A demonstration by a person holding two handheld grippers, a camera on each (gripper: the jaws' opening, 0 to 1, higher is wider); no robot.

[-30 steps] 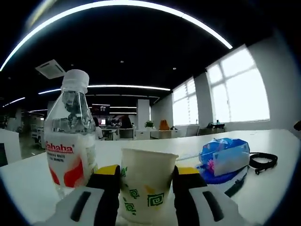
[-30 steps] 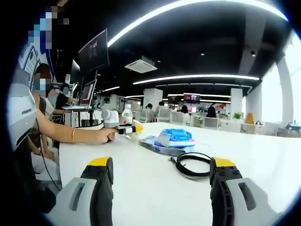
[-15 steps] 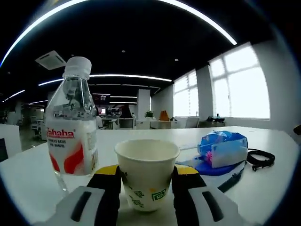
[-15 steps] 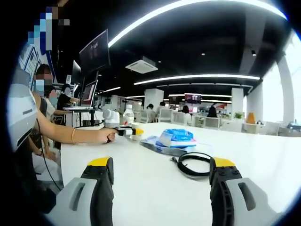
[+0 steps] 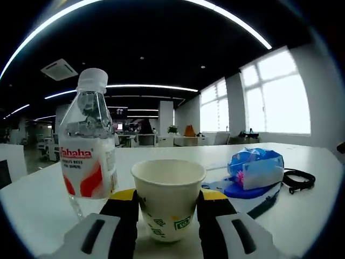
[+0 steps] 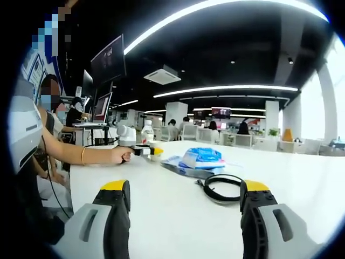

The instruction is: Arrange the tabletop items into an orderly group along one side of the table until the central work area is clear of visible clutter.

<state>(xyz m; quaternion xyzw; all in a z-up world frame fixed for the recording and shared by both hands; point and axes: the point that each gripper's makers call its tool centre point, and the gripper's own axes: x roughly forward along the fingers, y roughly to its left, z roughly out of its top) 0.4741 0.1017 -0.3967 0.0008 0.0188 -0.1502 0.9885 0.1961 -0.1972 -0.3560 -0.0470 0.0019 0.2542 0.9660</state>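
In the left gripper view, the left gripper (image 5: 168,208) has its two yellow-tipped jaws pressed against both sides of a white paper cup (image 5: 168,197), so it is clamped on the cup. The cup stands upright on the white table (image 5: 32,208) and carries small green square-spiral marks near its base. Just beside it, on the left of this view, stands a clear plastic water bottle (image 5: 89,145) with a white cap. Its label is white and red, and the red letters "ahaha" can be read on it; the small print below is too fine to read. To the right of the cup, further away on the table, lies a blue tissue pack (image 5: 255,168) on top of a flat blue item (image 5: 237,191). A black coiled cable (image 5: 299,178) lies near the right of the pack.

In the right gripper view, the right gripper (image 6: 183,202) has its jaws wide apart and holds nothing; it is low over the table. Between the jaws, further away, lies the black cable (image 6: 220,189), and behind it the tissue pack (image 6: 200,157). At the left, a person's hand (image 6: 119,155) holds the left gripper (image 6: 153,151) at the cup, with the bottle (image 6: 145,131) just behind it.
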